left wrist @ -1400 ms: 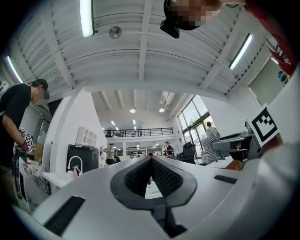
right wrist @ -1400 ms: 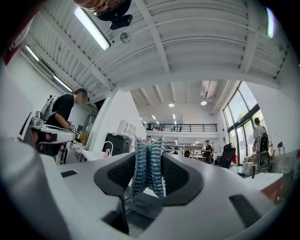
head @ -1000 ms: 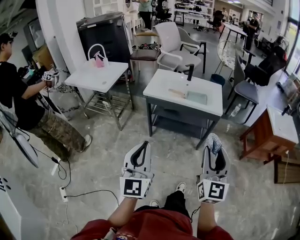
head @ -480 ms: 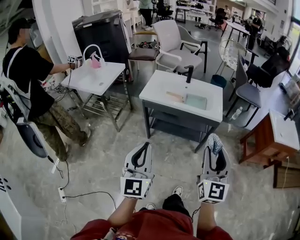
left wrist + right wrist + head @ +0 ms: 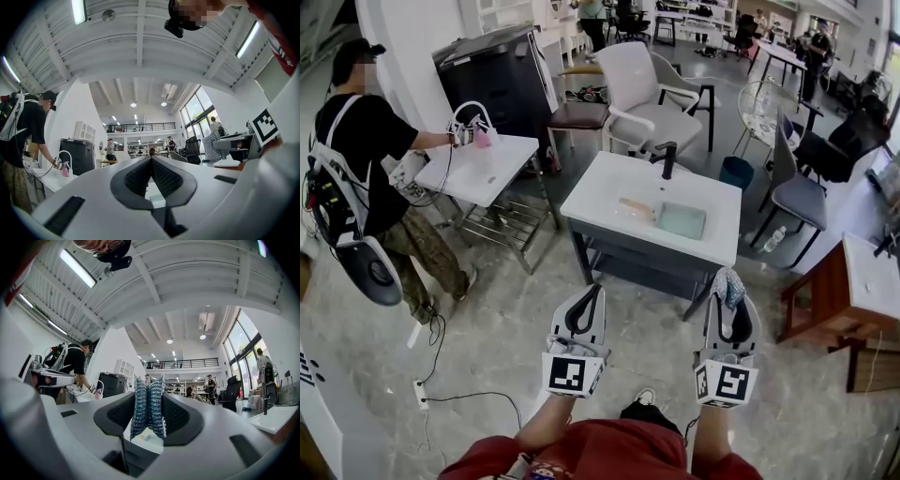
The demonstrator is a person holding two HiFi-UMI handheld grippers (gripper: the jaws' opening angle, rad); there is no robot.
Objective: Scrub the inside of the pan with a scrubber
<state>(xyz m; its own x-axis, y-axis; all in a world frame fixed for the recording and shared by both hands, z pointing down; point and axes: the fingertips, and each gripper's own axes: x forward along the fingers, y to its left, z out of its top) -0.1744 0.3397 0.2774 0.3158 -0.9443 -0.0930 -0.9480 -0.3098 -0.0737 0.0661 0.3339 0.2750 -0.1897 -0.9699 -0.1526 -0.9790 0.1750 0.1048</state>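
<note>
My right gripper [image 5: 727,292] is shut on a blue-green mesh scrubber [image 5: 729,278], which pokes out past the fingertips. In the right gripper view the scrubber [image 5: 148,405] fills the gap between the jaws of that gripper [image 5: 149,420]. Beside it, my left gripper [image 5: 591,292] is shut with nothing in it, and in its own view the left gripper [image 5: 151,165] has its pads meeting. Both are held low over the floor, short of the white sink table [image 5: 623,178]. That table has a black faucet [image 5: 666,157] and a basin [image 5: 681,220]. I cannot make out a pan.
A person [image 5: 366,150] stands at the left, working at a small white table [image 5: 483,173]. Behind are a black cabinet [image 5: 492,70] and a white chair [image 5: 642,89]. A wooden table [image 5: 848,281] stands at the right. Cables and a power strip [image 5: 422,394] lie on the floor.
The sink table has come closer and shifted left in the head view. The person at the left has turned and stepped up to the small white table. Both grippers keep their state.
</note>
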